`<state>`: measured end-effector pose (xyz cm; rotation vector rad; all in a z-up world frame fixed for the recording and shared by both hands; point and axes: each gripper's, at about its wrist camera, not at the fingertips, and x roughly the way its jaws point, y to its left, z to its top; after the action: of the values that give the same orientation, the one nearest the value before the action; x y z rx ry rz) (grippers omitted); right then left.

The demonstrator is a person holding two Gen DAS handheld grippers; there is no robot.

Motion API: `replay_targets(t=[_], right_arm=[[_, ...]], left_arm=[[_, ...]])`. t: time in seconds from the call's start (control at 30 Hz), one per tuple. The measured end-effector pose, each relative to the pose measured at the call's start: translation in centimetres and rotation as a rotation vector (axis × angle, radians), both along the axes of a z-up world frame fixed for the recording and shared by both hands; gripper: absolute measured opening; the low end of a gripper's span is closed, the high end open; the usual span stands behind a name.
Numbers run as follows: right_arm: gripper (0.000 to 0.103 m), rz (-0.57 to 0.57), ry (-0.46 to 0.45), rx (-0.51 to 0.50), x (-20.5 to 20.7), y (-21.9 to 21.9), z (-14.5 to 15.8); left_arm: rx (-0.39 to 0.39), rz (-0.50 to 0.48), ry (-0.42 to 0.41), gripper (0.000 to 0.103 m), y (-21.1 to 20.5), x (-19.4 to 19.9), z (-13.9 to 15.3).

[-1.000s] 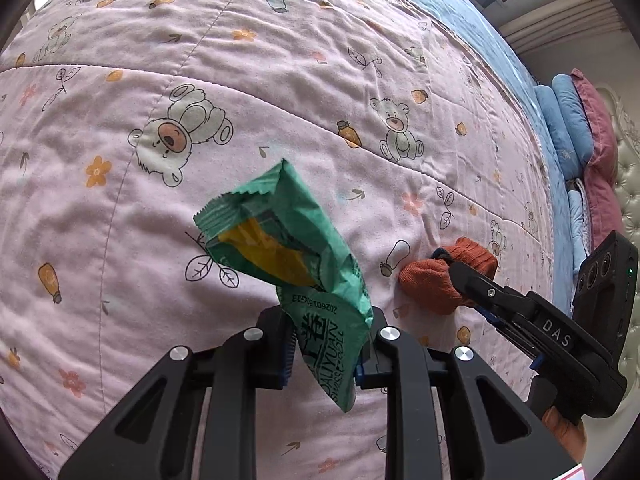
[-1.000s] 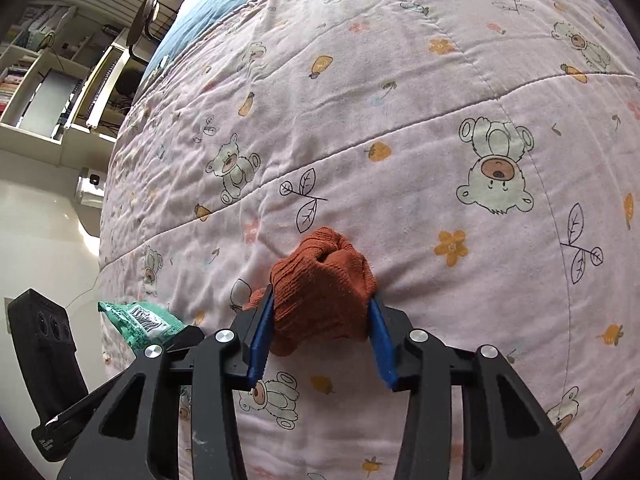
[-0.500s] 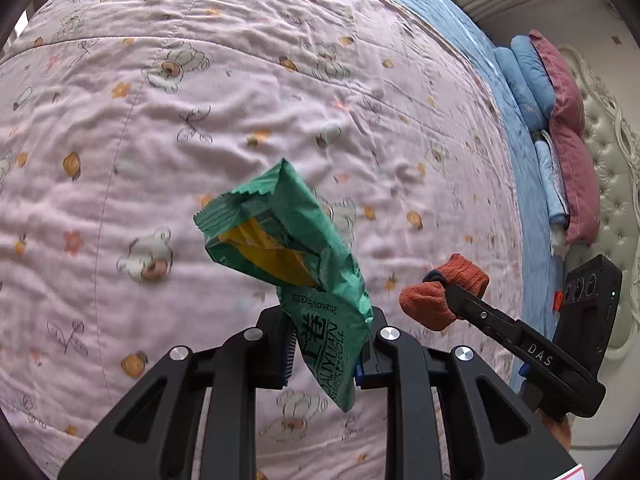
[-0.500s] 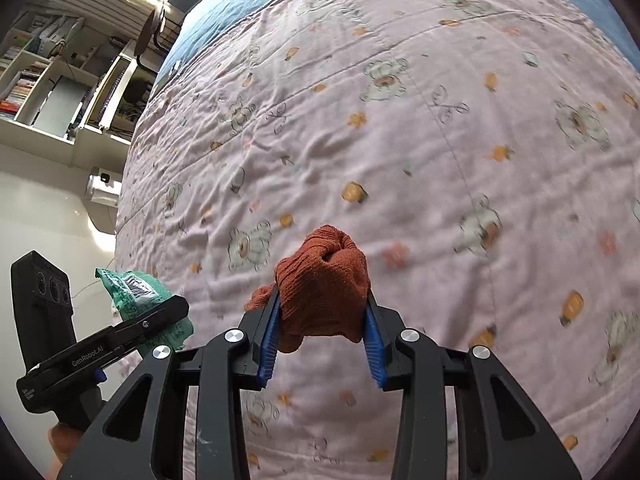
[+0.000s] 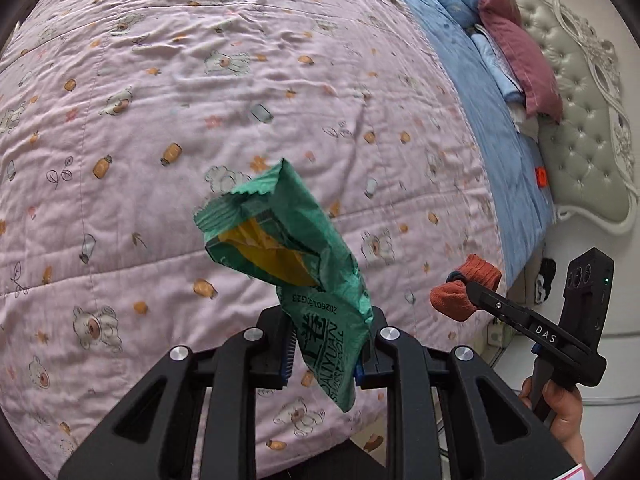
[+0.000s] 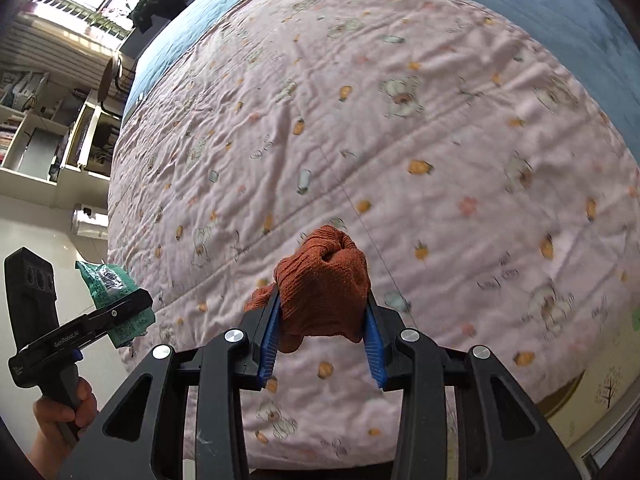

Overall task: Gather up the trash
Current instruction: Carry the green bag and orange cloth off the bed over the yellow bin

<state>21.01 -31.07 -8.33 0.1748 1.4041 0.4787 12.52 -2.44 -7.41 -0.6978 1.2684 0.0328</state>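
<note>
Green and yellow wrapper (image 5: pixel 288 248), rust-orange sock (image 6: pixel 322 284), pink quilt (image 5: pixel 200 80) printed with bears and flowers, blue sheet (image 5: pixel 488 120)

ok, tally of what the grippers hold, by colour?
Green: 1, wrapper in the left gripper
Orange: 1, balled cloth in the right gripper
Total: 2
</note>
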Motion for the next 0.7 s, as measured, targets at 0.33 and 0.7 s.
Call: replay_targets(t=[0.33,0.7], right_arm=[[0.036,-0.199,0.021,-0.001,-7.6,-13.4,0.2],[0.037,-0.224,-0.028,-0.088,-12.2,-28.3,1.1]], left_arm=[[-0.012,-0.27,0.007,0.022,-14.1,-1.8,0.8],[-0.035,-0.47,0.028,0.022,-33.3,-2.8,-1.0]])
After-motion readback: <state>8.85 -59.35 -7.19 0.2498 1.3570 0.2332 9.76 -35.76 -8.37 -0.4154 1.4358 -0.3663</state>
